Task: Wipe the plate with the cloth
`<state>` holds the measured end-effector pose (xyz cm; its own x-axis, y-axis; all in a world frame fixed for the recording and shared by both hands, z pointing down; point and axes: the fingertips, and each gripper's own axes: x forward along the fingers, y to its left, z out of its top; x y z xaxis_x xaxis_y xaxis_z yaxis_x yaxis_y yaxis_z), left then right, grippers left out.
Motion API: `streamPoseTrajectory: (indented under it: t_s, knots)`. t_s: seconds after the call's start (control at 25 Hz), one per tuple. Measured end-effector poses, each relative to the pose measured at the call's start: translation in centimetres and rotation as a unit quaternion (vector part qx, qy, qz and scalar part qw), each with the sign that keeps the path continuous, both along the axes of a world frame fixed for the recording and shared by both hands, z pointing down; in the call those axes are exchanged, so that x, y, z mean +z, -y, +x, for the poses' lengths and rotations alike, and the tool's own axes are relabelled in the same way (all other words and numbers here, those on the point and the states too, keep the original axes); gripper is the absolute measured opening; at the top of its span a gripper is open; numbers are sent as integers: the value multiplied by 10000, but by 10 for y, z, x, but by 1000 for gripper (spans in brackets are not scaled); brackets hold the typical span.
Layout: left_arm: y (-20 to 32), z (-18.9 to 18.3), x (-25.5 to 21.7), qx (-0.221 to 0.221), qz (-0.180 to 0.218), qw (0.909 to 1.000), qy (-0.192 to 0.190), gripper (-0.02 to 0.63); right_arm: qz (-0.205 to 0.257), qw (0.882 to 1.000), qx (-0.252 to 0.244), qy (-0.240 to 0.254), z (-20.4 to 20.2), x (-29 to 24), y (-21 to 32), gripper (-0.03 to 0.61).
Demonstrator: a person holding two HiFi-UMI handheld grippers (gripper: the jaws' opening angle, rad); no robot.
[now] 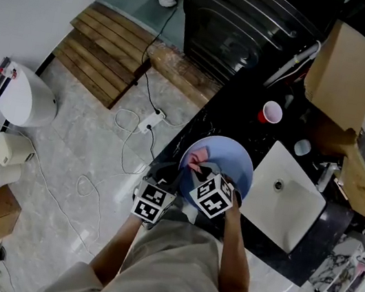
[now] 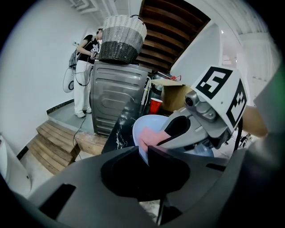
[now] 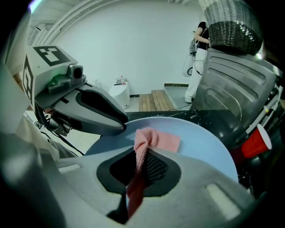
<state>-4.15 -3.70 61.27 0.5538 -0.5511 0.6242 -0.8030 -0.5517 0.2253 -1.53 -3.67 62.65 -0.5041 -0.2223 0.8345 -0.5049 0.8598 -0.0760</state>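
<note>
head view: plate (image 1: 234, 159) at the near edge of the tabletop (image 1: 243, 121), left gripper (image 1: 175, 179) on its rim, likely steadying it; right gripper (image 1: 199, 171) over it with the pink cloth (image 1: 198, 156) | left gripper view: jaws part-closed, pinching the plate (image 2: 141, 127) rim | right gripper view: jaws pressed together on the cloth (image 3: 156, 139), its free end on the plate (image 3: 200, 147) face, apparently wiping.

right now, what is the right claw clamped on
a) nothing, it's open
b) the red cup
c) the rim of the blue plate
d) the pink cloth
d: in the right gripper view the pink cloth runs up between the closed jaws of the right claw, and its free end lies on the blue plate.
</note>
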Motion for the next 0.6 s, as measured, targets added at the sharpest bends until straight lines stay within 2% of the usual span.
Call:
streamPoseTrajectory:
  t_s: [0.36, 0.6]
  knots:
    - [3, 0, -7, -47, 25, 10000, -4, 64, -392, 9988, -288, -25, 2, -1, -27, 21]
    - [4, 1, -8, -48, 22, 10000, 0, 64, -589, 9969, -438, -274, 10, 1, -41, 21]
